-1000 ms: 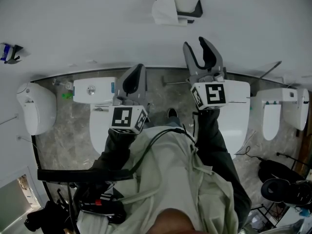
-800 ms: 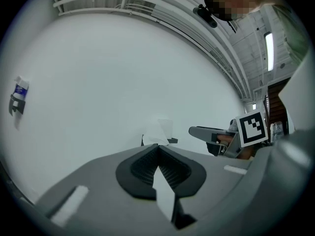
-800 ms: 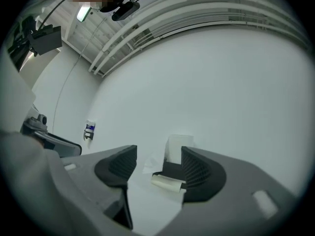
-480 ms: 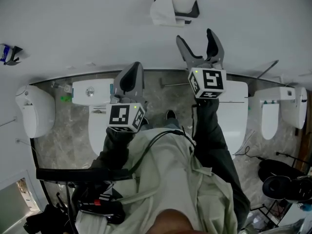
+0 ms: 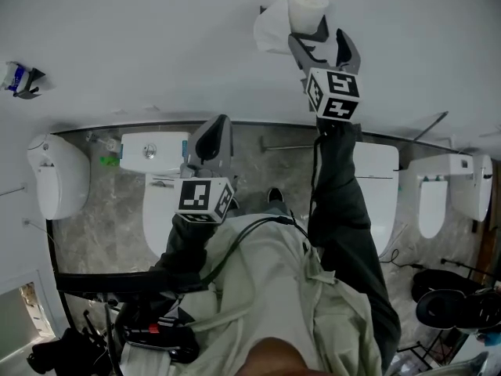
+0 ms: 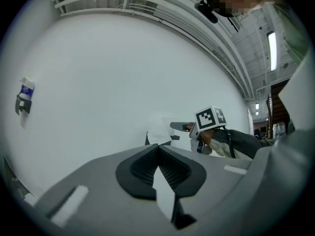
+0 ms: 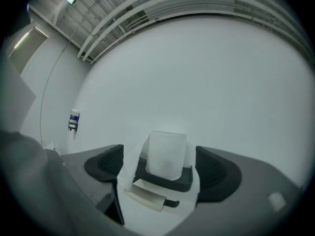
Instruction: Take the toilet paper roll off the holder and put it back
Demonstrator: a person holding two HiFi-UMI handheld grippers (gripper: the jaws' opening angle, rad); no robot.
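Right gripper [image 5: 319,39] at top centre of the head view, jaws have just been opening and are now wide. Toilet paper roll [image 7: 166,154] on its holder [image 7: 167,180] on the wall [image 5: 156,37], between the jaws, pads clear of it. Left gripper [image 5: 217,125] mid-frame, jaws closed, empty.

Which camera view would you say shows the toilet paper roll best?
The right gripper view: the toilet paper roll stands large and centred, upright on its holder. The head view shows it small near the top edge; the left gripper view only a distant white patch.
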